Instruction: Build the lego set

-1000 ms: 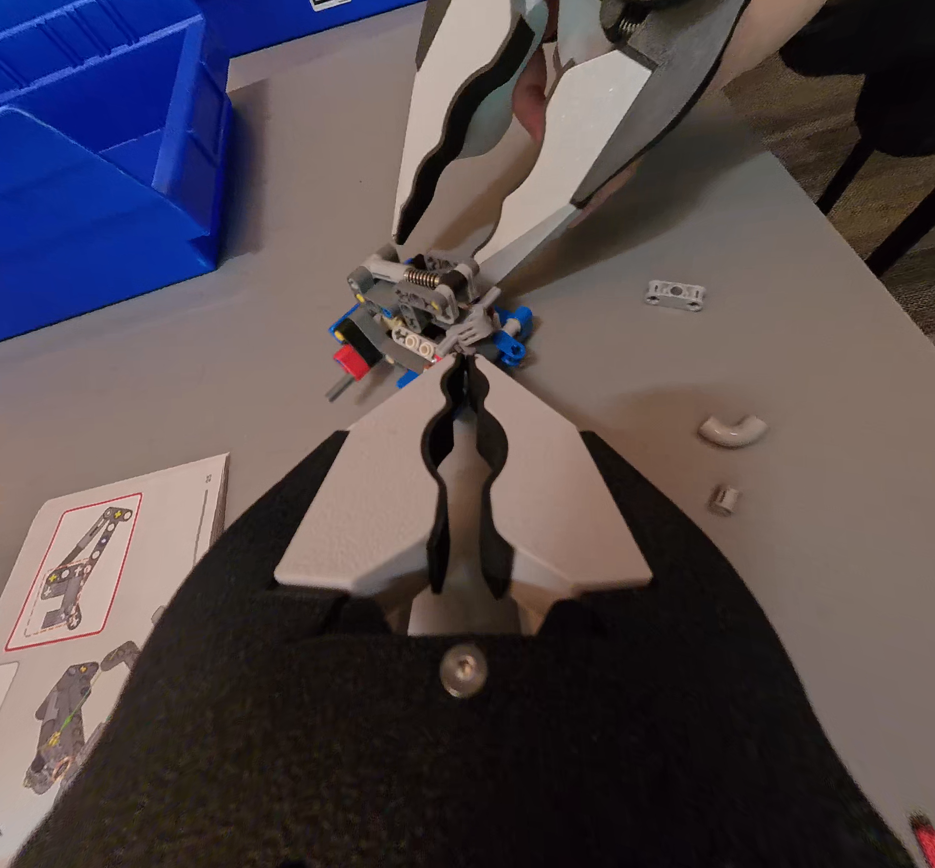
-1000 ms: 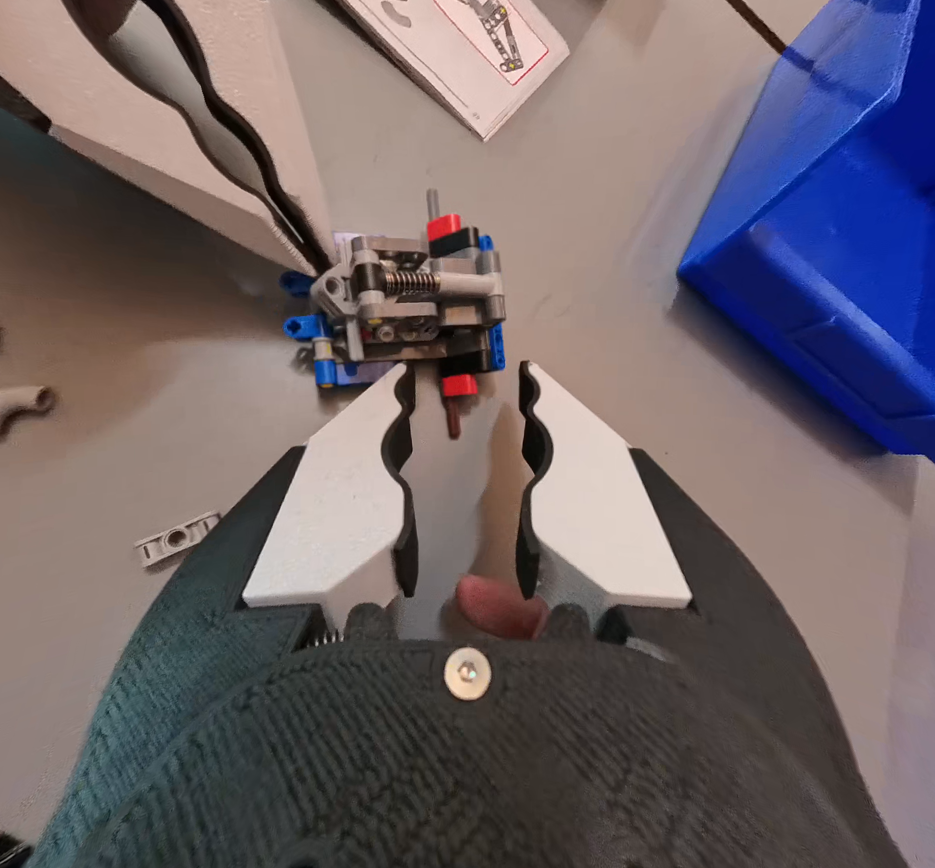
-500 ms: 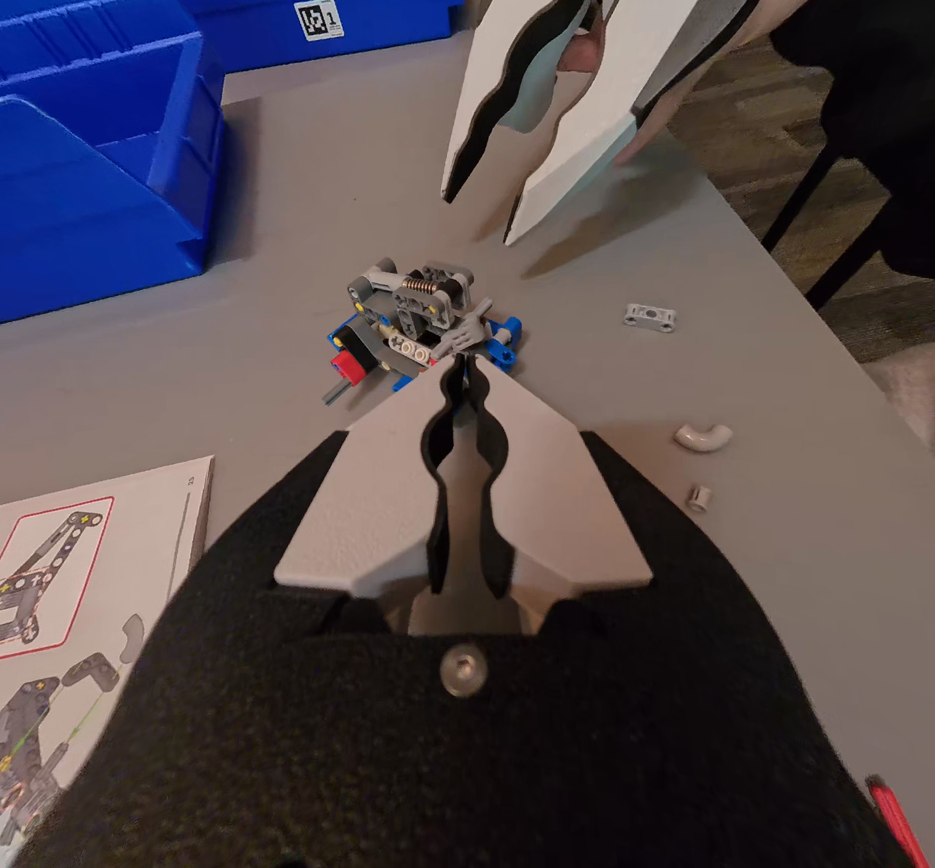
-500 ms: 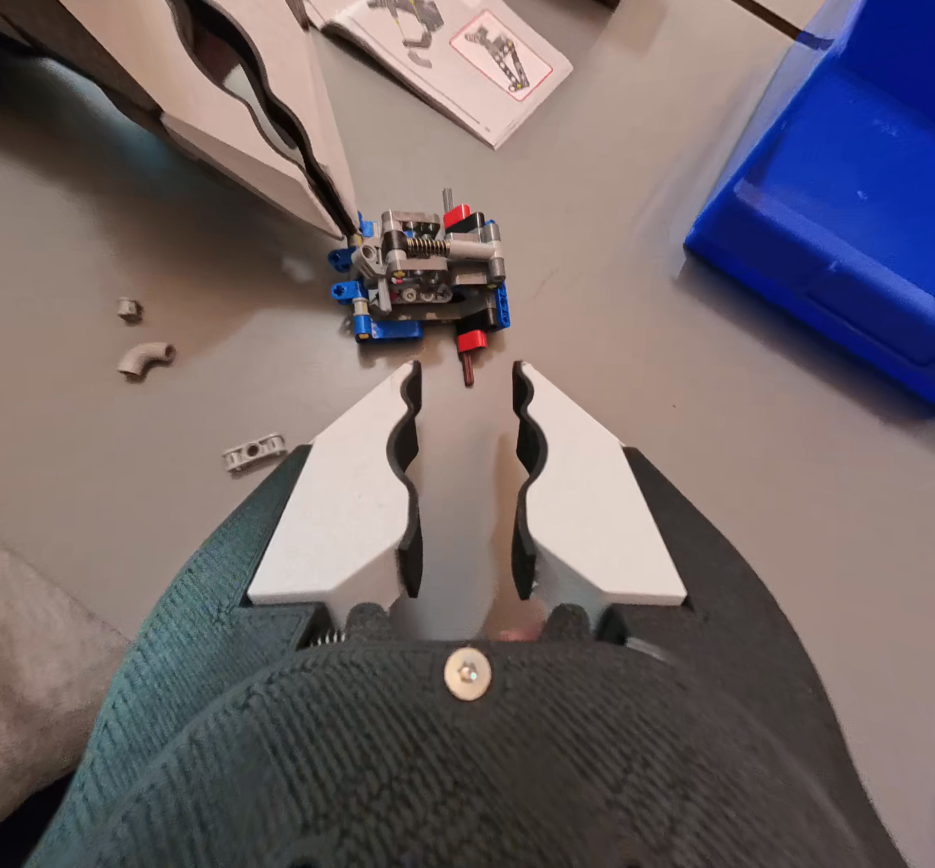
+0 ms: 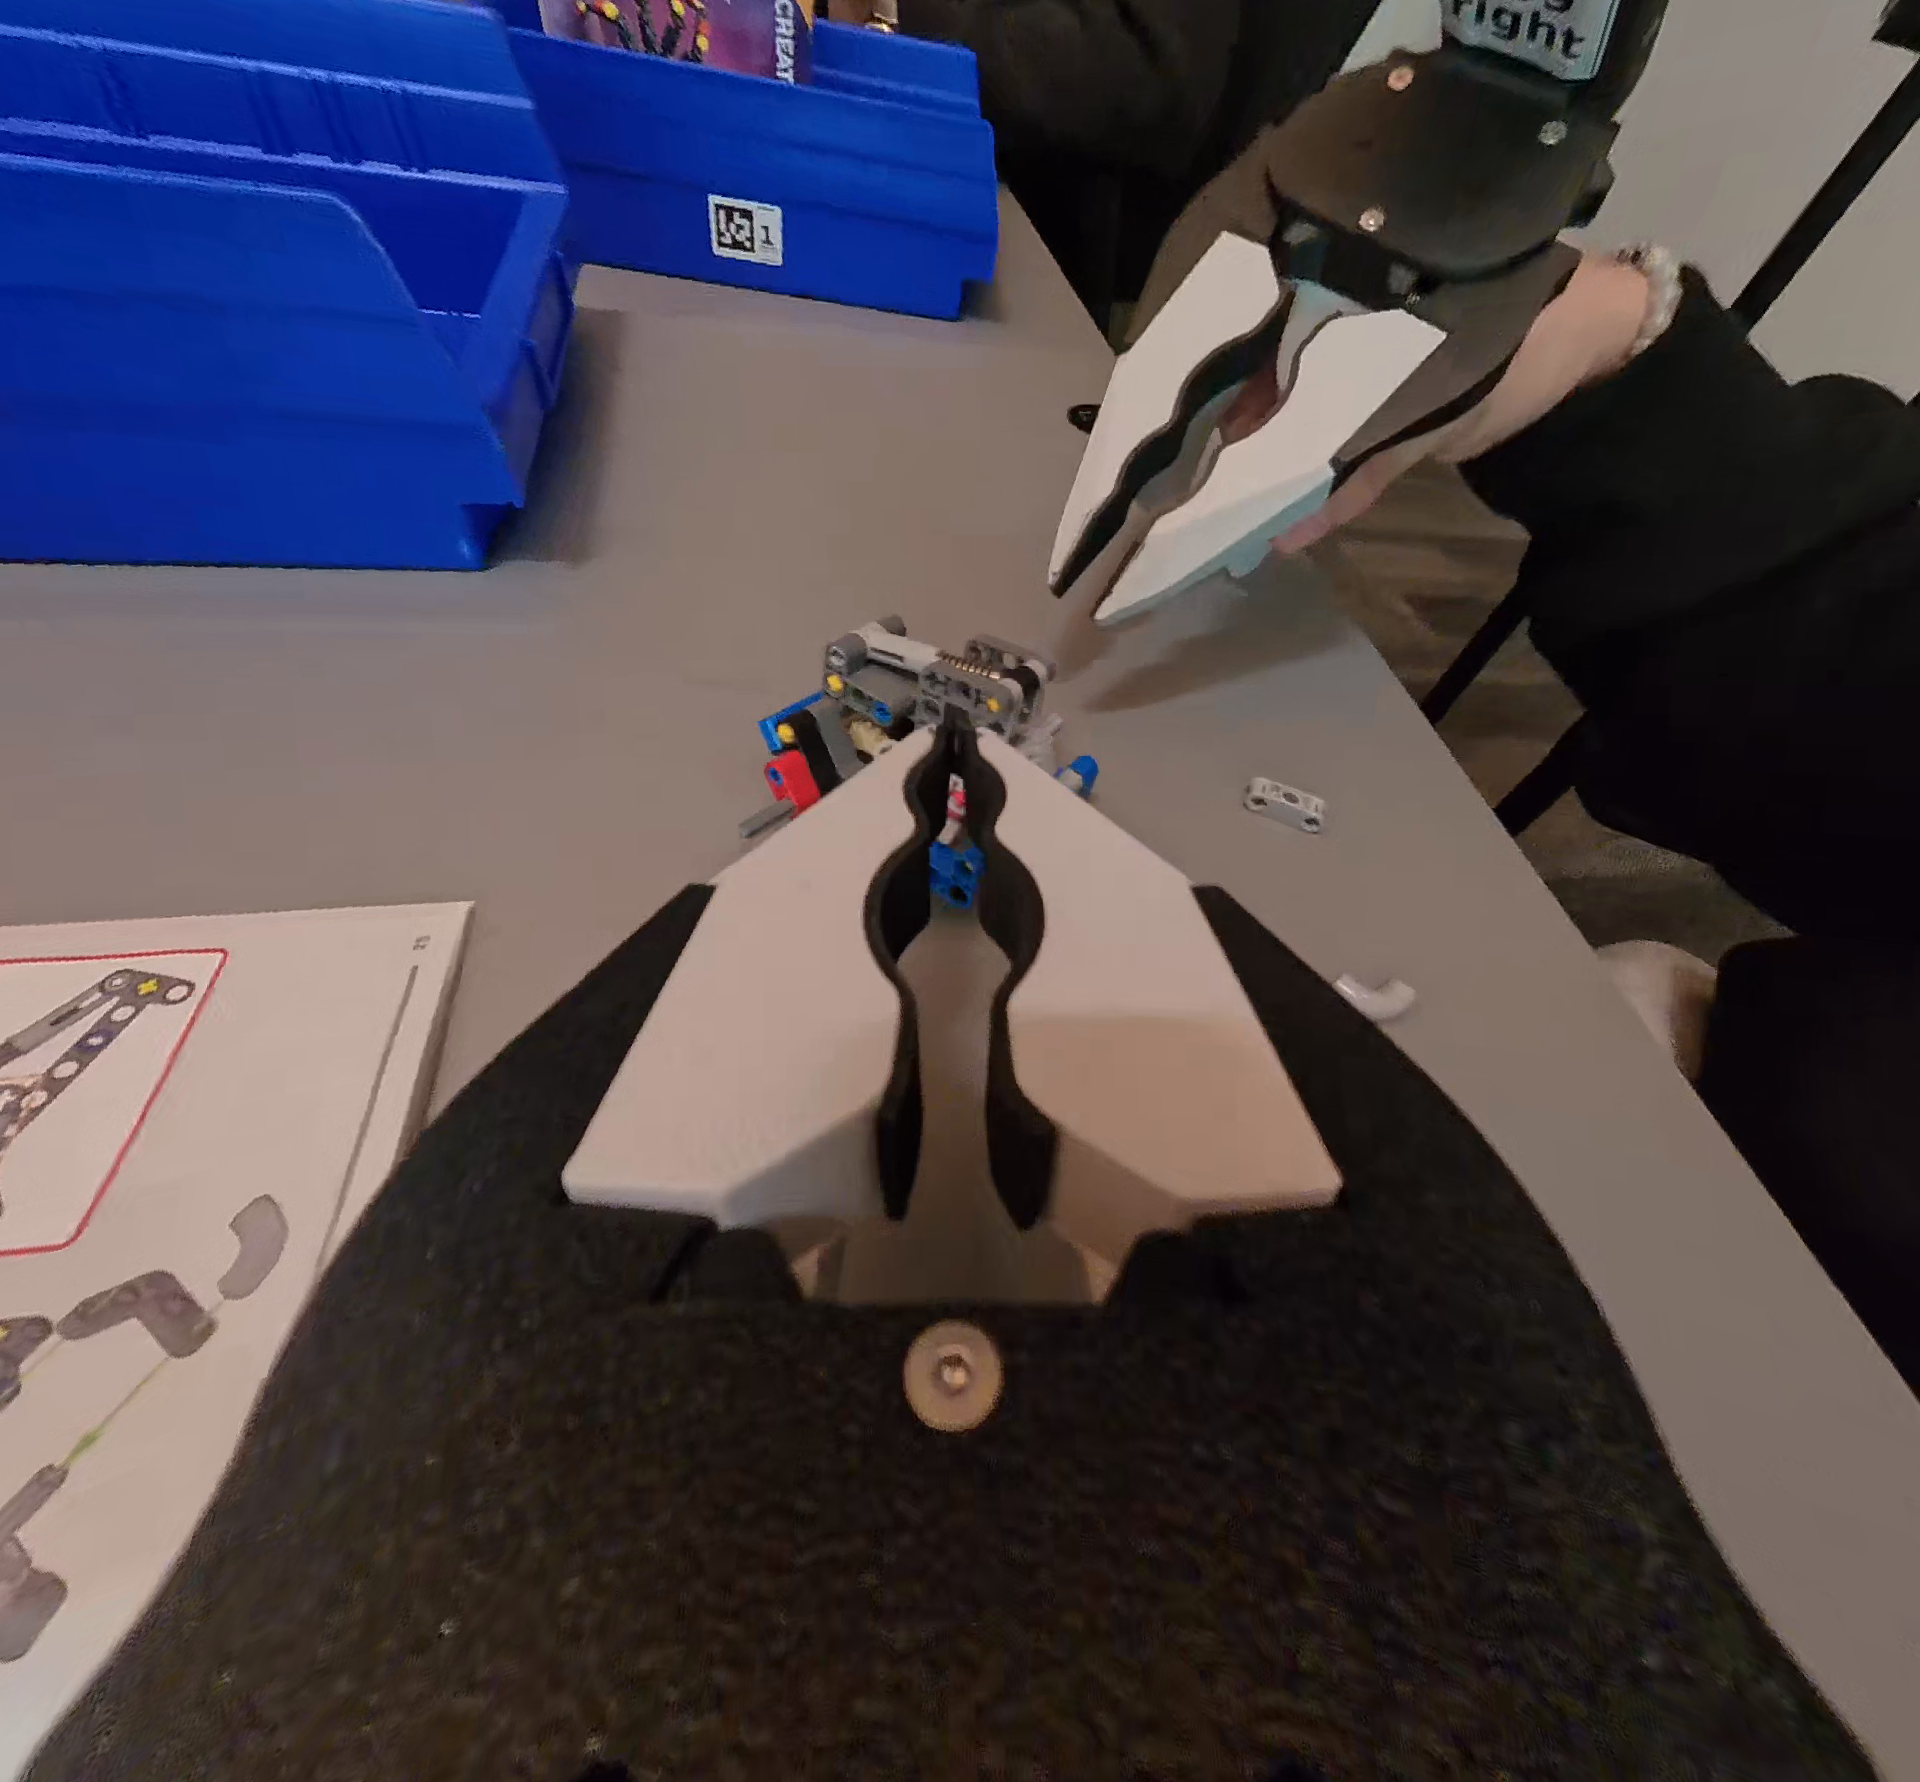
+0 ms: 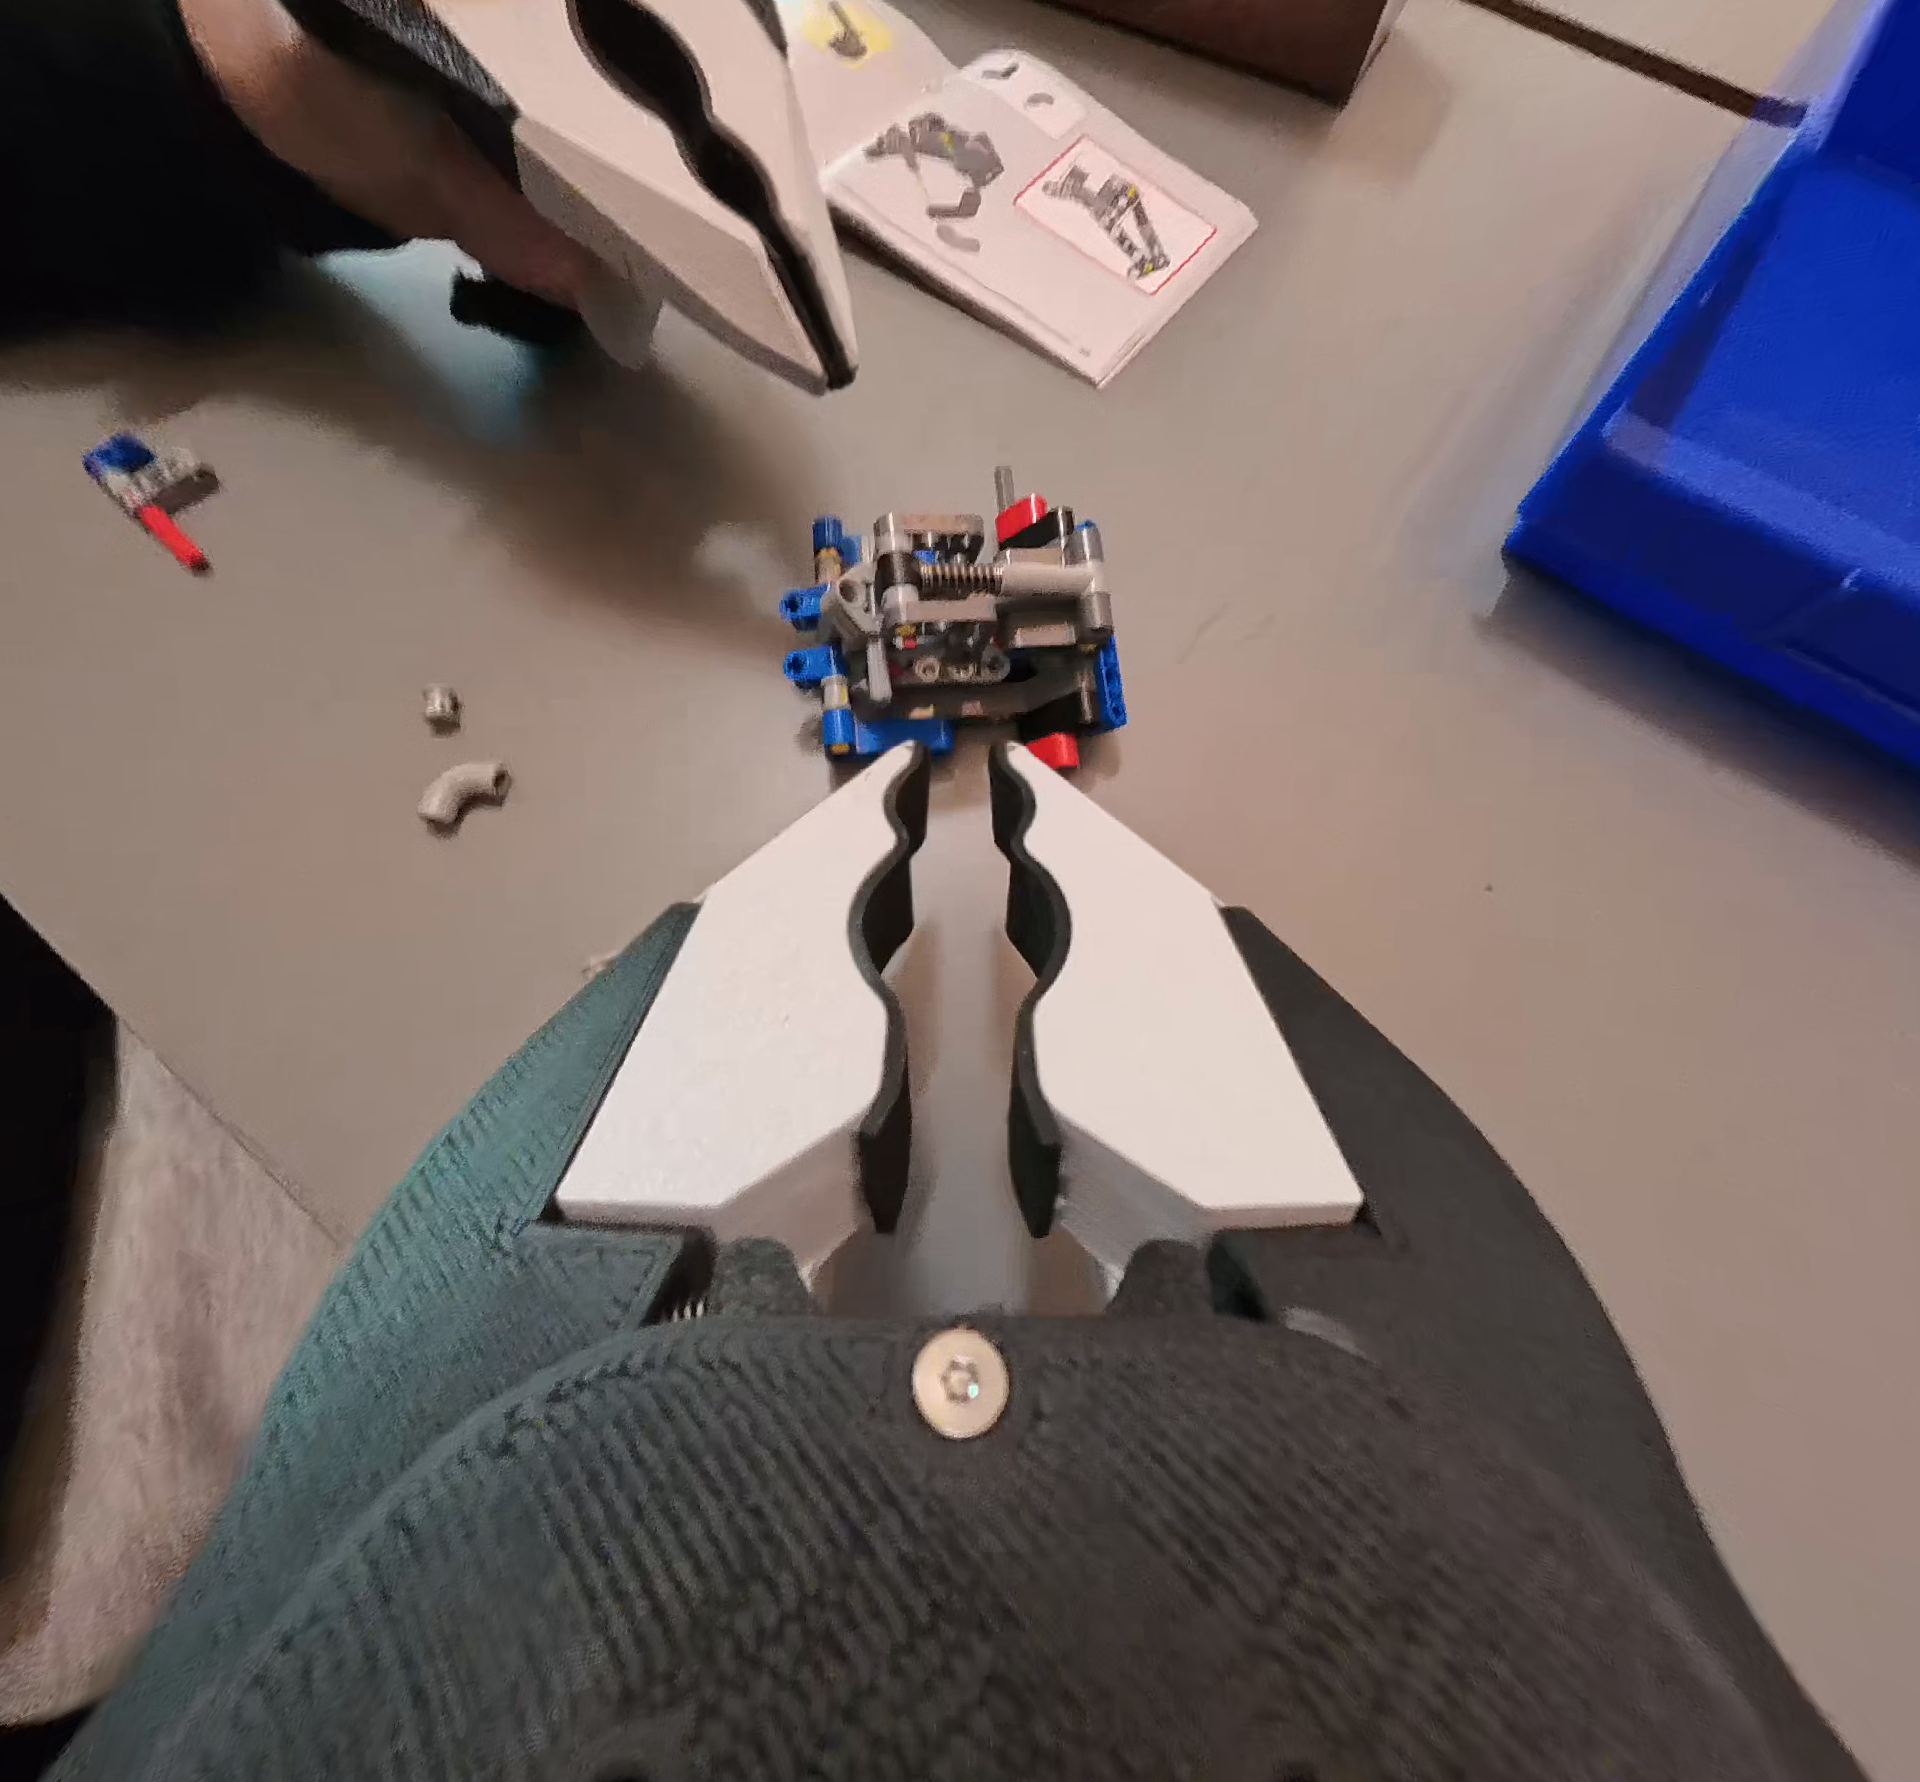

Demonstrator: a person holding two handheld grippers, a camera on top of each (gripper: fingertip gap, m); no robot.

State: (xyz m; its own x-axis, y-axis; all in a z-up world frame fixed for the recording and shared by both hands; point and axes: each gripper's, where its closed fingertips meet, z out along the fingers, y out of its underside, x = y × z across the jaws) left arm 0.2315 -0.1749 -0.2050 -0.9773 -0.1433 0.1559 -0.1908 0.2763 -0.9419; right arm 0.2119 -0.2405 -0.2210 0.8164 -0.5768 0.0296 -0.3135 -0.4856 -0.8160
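At the near edge of the grey table [image 6: 1403, 901]: right gripper [image 6: 954, 758], fingers a narrow slit apart, bare. Just beyond its tips: small brick assembly [image 6: 961, 631], grey, blue and red, resting on the table, untouched. Off to one side: loose grey elbow piece [image 6: 462, 790]. Farther on: left gripper [image 6: 836, 376], raised, fingertips closed together, nothing seen between them. Beyond: open instruction booklet [image 6: 1039, 215]; blue bin [image 6: 1766, 444].
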